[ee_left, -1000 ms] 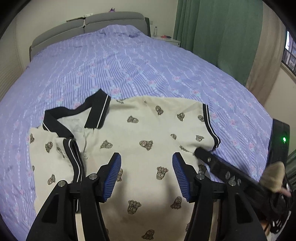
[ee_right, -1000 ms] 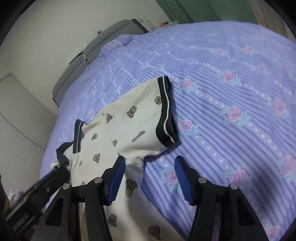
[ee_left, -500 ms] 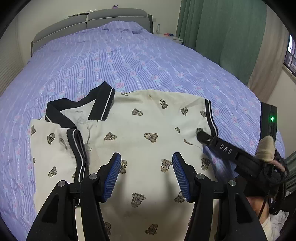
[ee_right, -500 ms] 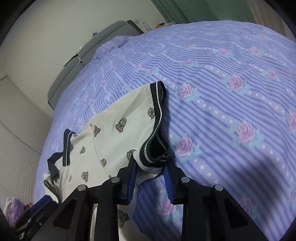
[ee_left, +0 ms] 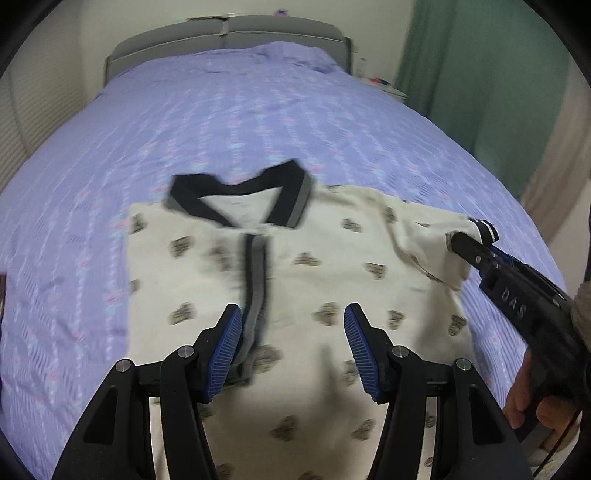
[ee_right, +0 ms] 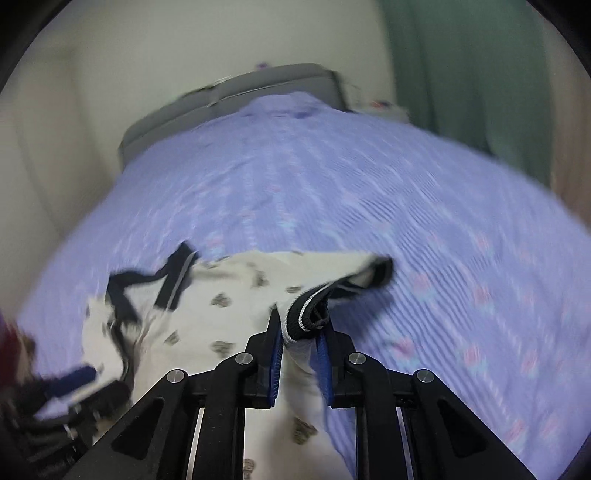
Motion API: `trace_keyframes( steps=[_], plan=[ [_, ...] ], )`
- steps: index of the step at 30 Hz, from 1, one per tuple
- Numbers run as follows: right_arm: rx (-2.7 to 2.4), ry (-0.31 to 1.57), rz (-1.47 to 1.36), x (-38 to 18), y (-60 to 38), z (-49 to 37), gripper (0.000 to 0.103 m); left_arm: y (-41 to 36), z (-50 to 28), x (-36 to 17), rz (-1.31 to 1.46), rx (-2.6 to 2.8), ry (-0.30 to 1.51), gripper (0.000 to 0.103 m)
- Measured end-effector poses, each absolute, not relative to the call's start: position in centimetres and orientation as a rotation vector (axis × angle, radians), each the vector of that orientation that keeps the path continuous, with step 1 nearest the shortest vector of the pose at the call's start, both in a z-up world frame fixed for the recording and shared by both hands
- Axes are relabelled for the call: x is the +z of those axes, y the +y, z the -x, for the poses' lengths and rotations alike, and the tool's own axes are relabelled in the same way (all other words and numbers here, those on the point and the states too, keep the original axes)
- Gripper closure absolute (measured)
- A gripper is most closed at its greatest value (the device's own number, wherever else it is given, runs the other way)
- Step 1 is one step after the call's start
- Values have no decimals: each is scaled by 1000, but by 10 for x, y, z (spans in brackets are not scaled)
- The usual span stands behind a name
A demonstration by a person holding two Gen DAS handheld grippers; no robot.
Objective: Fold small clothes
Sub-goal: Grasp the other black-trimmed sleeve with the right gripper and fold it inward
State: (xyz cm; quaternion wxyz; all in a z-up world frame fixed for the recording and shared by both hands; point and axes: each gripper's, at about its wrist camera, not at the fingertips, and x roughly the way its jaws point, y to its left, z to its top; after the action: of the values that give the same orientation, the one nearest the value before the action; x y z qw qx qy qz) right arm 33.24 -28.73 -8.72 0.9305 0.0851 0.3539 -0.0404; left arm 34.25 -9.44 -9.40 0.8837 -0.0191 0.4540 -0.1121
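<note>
A cream polo shirt (ee_left: 314, 280) with small brown prints and a black collar (ee_left: 236, 199) lies face up on the bed. Its left sleeve is folded in, the black cuff band running down by my left gripper's left finger (ee_left: 225, 347). My left gripper (ee_left: 293, 332) hovers open over the chest, nothing between its pads. My right gripper (ee_right: 301, 332) has its jaws closing on the right sleeve's black-and-white cuff (ee_right: 303, 314), which bunches between the pads and hangs lifted off the cover. The left wrist view shows that gripper's tip (ee_left: 458, 238) at the raised sleeve (ee_left: 432, 254).
The shirt rests on a purple flowered bed cover (ee_left: 258, 129) that runs back to a grey headboard (ee_left: 229, 33). A green curtain (ee_left: 480, 74) and a nightstand (ee_left: 384, 86) stand at the back right. A hand (ee_left: 532, 410) holds the right gripper's handle.
My right gripper has shut onto the sleeve cuff and lifted it off the cover, rolling as it rose. My left gripper, still open, has slid sideways, so the collar now sits straight ahead.
</note>
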Motion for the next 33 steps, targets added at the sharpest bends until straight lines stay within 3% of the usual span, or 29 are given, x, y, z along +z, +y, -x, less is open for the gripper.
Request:
trace_keyframes(
  steps=[5,12,14,16,24,33],
  plan=[
    [67,775,62,-85,-216,-338,84,-48,-337,-99,94,-161,959,46],
    [183,882,248,-128,-148,-329,84,-18,-331,-106,91,-133,969,46],
    [187,905,248,-134,-145,-324,78,-16,-330,-106,86,-141,960,46],
    [196,897,207,-128,-147,-315,68,-14,-328,-104,81,-148,947,45],
    [43,757,-71,-81,-213,-274,67,-21,-318,-95,51,-248,854,42],
    [-17,842,-343,-107,-258,-317,67,-61,-320,-107,25,-475,837,42]
  ],
)
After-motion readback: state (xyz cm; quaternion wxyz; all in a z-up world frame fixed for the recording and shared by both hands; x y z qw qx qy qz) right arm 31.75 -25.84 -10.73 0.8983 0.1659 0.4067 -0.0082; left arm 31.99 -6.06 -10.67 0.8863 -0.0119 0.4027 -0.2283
